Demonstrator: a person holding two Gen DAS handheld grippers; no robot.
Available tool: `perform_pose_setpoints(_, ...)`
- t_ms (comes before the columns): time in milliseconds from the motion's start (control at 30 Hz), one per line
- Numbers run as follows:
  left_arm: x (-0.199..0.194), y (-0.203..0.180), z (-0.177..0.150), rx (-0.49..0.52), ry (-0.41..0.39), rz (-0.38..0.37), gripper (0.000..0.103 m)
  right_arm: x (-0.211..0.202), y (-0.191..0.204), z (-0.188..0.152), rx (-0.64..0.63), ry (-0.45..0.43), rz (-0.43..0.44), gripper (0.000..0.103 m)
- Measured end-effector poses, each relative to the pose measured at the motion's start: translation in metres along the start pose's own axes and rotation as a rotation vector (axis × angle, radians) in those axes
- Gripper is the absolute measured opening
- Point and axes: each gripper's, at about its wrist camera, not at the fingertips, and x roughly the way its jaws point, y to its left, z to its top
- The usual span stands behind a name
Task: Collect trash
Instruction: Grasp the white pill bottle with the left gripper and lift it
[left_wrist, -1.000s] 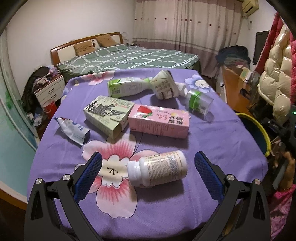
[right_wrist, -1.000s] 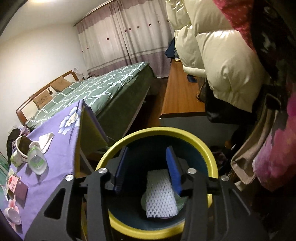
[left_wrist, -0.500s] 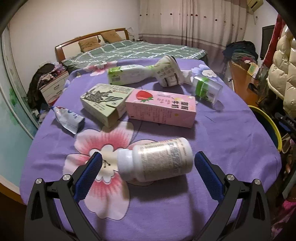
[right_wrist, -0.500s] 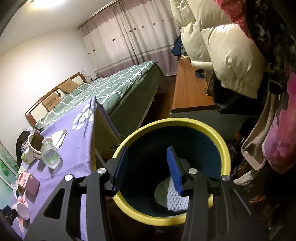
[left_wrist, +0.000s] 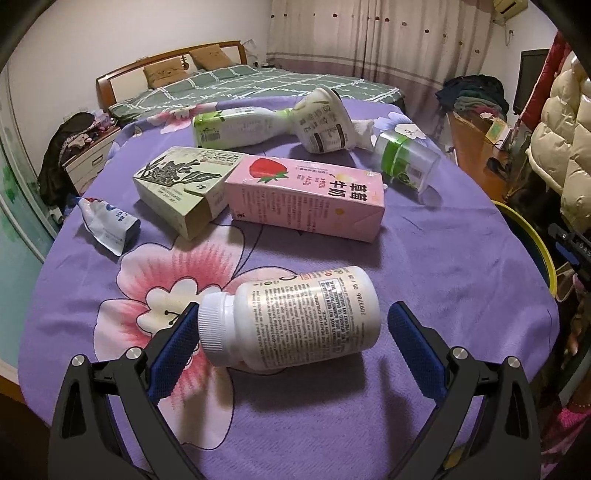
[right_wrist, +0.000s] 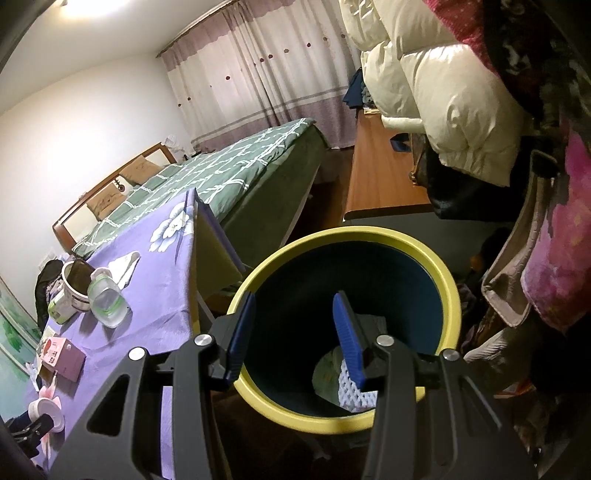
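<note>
Claws first: the left claw (left_wrist: 291, 332) gapes around a white pill bottle (left_wrist: 295, 320) lying on the counter (left_wrist: 443, 266); its left pad meets the cap. Beyond lies a pink strawberry-milk carton (left_wrist: 306, 195). The right claw (right_wrist: 295, 332), open and empty, hovers over the yellow-rimmed bin (right_wrist: 448, 280) holding white foam netting (right_wrist: 349, 391).

Two cartons (left_wrist: 305, 197), three bottles (left_wrist: 291, 322), one cup (left_wrist: 323, 120), one pouch (left_wrist: 107, 225), one bin (right_wrist: 347, 306).

Bed (left_wrist: 258, 83) w/ green checked cover far back, two brown pillows (left_wrist: 184, 66) at wooden headboard. Striped curtains (left_wrist: 369, 37) behind. Nightstand (left_wrist: 86, 162) far left, clothes piled on it. Cream puffer jacket (right_wrist: 450, 92) right, over wooden desk (right_wrist: 380, 181).
</note>
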Motion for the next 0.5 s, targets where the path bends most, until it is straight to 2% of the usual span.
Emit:
perform_pose_setpoints(67, 0.001, 0.000, 0.000, 0.004, -0.001, -0.004, 0.085, -0.004, 0.000, -0.001, 0.001, -0.007, -0.001, 0.042)
perform_pose_setpoints(300, -0.006, -0.006, 0.003, 0.019, -0.020, -0.039, 0.085, -0.019, -0.006, -0.001, 0.009, -0.029, -0.012, 0.042)
perform_pose_setpoints(500, -0.013, -0.037, 0.019, 0.087, -0.048, -0.100, 0.085, -0.028, -0.013, -0.002, 0.011, -0.040, -0.046, 0.043)
